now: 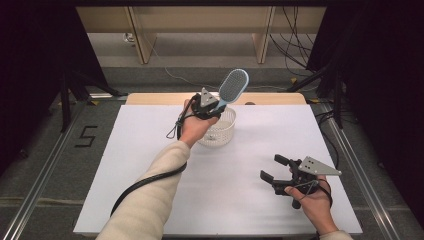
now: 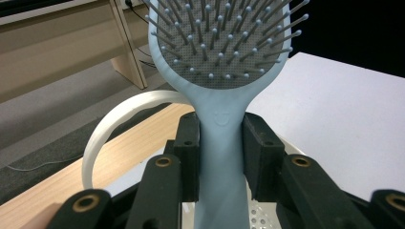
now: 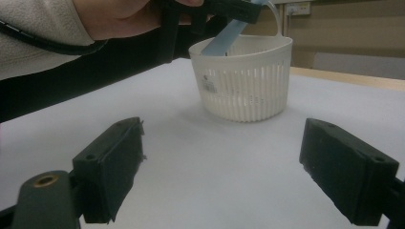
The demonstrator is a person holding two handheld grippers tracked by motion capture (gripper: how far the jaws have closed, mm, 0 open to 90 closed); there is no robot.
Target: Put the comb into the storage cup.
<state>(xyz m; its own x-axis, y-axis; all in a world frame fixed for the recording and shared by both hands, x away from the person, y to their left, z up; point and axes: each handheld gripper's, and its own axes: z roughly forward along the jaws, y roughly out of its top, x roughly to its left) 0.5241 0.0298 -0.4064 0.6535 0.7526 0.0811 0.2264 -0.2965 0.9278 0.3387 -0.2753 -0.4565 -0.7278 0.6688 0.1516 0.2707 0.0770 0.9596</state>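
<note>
At about eleven o'clock from the table's middle, the left gripper (image 1: 216, 104) clamps its black jaws on the handle of a pale blue plastic hairbrush (image 1: 231, 88). The bristled oval head tilts up toward one o'clock above a white slotted plastic basket (image 1: 223, 134). Well apart, at about four o'clock on the white table (image 1: 150, 150), the right gripper (image 1: 274, 169) rests with jaws spread wide, holding nothing.

Hairbrush (image 2: 220, 86) head cut off by top edge in left gripper view; handle's lower end hidden inside white basket (image 3: 244, 81).
</note>
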